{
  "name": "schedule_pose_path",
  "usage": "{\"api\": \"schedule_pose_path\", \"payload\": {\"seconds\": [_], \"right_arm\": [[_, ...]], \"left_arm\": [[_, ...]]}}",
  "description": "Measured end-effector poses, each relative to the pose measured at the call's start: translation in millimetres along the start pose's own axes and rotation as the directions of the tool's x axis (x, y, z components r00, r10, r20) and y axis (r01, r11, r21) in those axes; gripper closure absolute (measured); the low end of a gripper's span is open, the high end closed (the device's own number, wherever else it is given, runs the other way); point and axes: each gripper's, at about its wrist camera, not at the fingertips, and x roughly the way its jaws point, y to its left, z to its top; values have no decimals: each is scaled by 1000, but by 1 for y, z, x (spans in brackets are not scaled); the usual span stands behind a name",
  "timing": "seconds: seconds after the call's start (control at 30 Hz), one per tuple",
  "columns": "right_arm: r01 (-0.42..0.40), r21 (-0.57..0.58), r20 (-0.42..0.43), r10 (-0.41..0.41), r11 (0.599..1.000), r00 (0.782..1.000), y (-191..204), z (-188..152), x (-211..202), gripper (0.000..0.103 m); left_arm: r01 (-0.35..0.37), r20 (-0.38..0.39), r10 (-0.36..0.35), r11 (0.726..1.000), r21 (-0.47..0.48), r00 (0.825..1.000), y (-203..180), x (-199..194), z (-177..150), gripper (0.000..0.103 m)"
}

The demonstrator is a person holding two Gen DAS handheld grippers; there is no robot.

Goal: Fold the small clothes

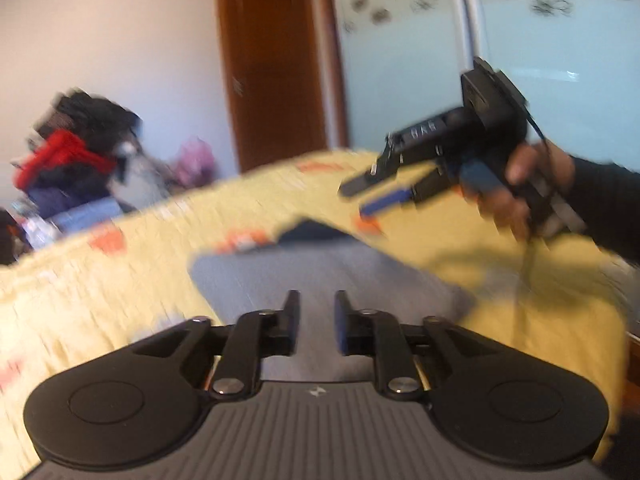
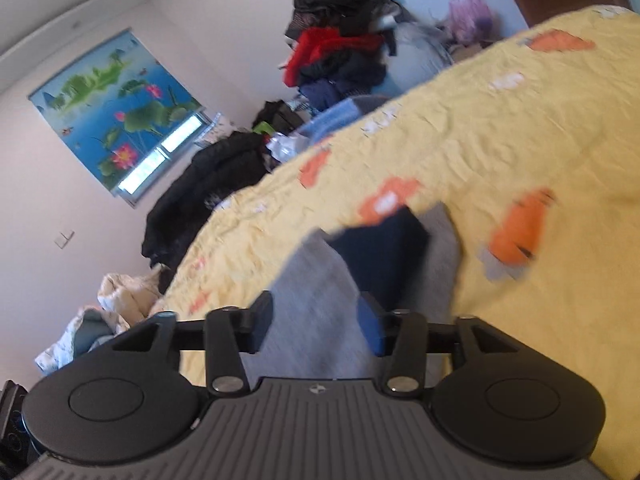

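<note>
A grey garment (image 1: 320, 276) with a dark navy part (image 1: 308, 233) lies on a yellow bedspread (image 1: 120, 280). My left gripper (image 1: 317, 304) is open and empty, just above the near part of the grey cloth. My right gripper (image 1: 360, 200) shows in the left wrist view, held in a hand above the far right of the garment, jaws apart. In the right wrist view the right gripper (image 2: 316, 316) is open over the grey garment (image 2: 316, 280), with the navy part (image 2: 380, 252) just ahead. Both views are blurred.
The yellow bedspread (image 2: 500, 128) has orange patterns. A heap of dark and red clothes (image 1: 68, 152) sits beyond the bed, also visible in the right wrist view (image 2: 340, 48). A brown door (image 1: 276, 64) and a pale blue wardrobe (image 1: 560, 40) stand behind.
</note>
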Motion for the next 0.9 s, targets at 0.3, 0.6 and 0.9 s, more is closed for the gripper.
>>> {"api": "schedule_pose_path", "payload": {"seconds": [0.3,0.6,0.9], "right_arm": [[131,-131,-102,-145,983,984,-13,1,97,62],[104,26,44,-105,994,993,-19,8,39,18],[78,197,-87,-61,977,994,-71,1,54,11]], "left_arm": [[-112,-129,101,991,-78,987,3,111,-23,40],[23,-8,-29,908,-419,1000,63,61,-13,25],[114,-35,-303,462,-879,952,143,144,-50,21]]}}
